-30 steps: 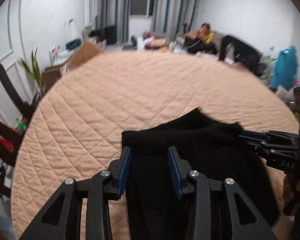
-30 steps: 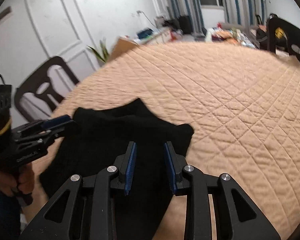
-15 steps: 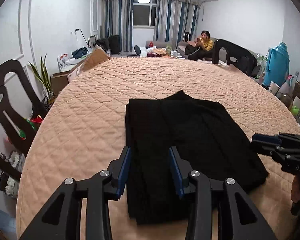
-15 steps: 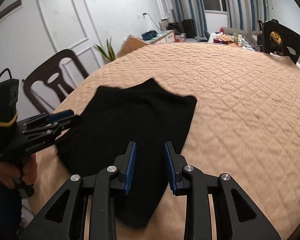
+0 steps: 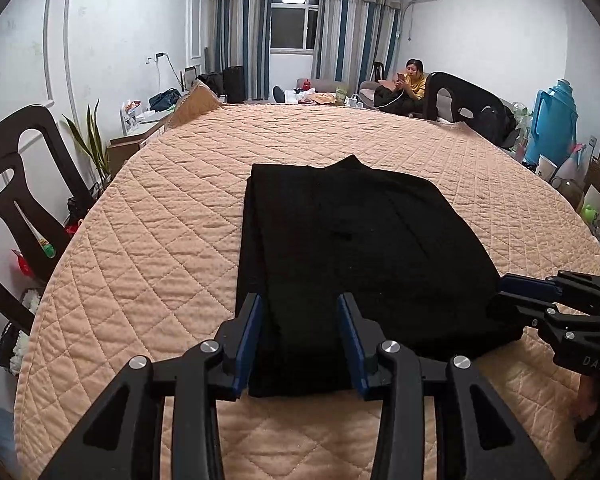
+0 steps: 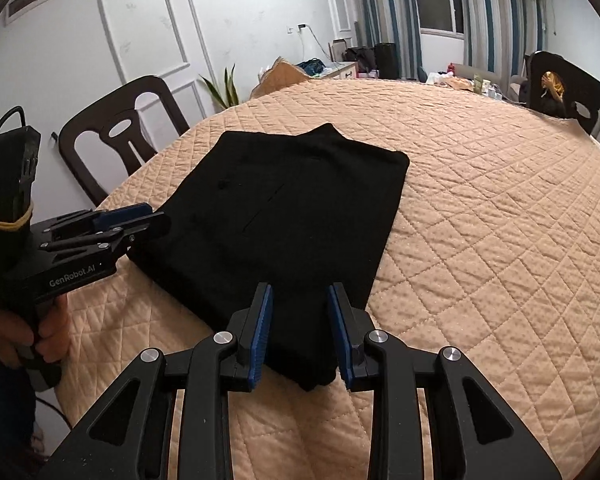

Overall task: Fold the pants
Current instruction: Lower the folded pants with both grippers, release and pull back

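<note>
Left gripper: jaws wide apart, nothing held, near edge of the black pants lying between and just beyond the fingertips. Pants folded into a flat rectangle on the quilted cover, left edge running straight ahead of the left finger. Right gripper: jaws likewise wide, empty, near right corner of the pants directly ahead between the pads. Judged stage: fold laid down, both tools released; either finished or one more fold to come. If another fold is wanted, advisable to close each tool on all layers at its near corner, lift level and together, and carry forward to the far edge without dragging the lower layers. Left wrist view alone shows a seated person far ahead and a blue flask ahead to the right. Right wrist view alone shows the hand under the left tool and a chair ahead to the left, just beyond the cover's edge.
</note>
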